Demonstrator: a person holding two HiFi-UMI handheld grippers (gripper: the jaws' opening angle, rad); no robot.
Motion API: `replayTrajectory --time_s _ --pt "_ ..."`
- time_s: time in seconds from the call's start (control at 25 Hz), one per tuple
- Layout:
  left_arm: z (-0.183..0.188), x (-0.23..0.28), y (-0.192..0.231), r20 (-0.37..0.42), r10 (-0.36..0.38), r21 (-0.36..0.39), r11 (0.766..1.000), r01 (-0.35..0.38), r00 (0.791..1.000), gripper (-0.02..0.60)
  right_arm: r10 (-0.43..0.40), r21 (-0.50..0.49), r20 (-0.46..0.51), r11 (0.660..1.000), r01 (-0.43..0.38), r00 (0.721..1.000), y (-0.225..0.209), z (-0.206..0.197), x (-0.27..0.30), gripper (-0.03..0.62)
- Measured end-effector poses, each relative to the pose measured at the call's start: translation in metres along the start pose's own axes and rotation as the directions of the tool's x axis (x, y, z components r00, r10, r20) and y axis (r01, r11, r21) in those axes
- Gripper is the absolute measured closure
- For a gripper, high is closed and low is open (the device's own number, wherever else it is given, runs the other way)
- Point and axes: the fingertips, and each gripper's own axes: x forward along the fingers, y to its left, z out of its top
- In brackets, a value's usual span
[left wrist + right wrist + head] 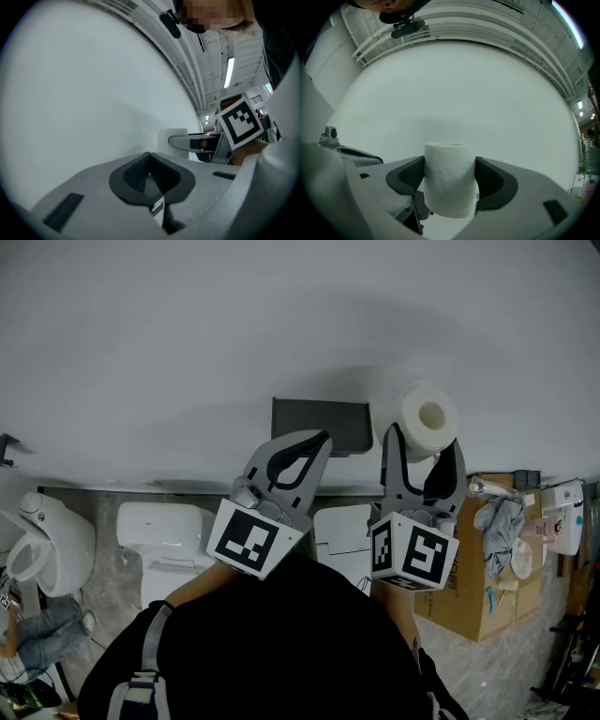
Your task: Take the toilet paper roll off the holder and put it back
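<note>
White toilet paper roll [427,416], full, core hole showing at its end, clamped across its sides by right gripper [424,444] fingers, just right of dark wall holder [322,425]; left gripper [317,442] fingers together, empty.

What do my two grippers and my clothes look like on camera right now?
The left gripper and the right gripper both have light grey, curved jaws lined with black ribbed pads. Each carries a white cube printed with black square markers. The person wears a black top with a grey strap.
</note>
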Motion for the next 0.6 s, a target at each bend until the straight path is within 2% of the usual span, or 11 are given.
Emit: replayTrajectory --time_s 0.6 --pt "0.0018 -0.0038 -0.0018 -0.001 0.003 0.004 1.0 -0.003 1.0 0.575 -0.002 0.003 -0.005 1.0 0.002 1.0 -0.0036 -0.0001 -0.0021 0.244"
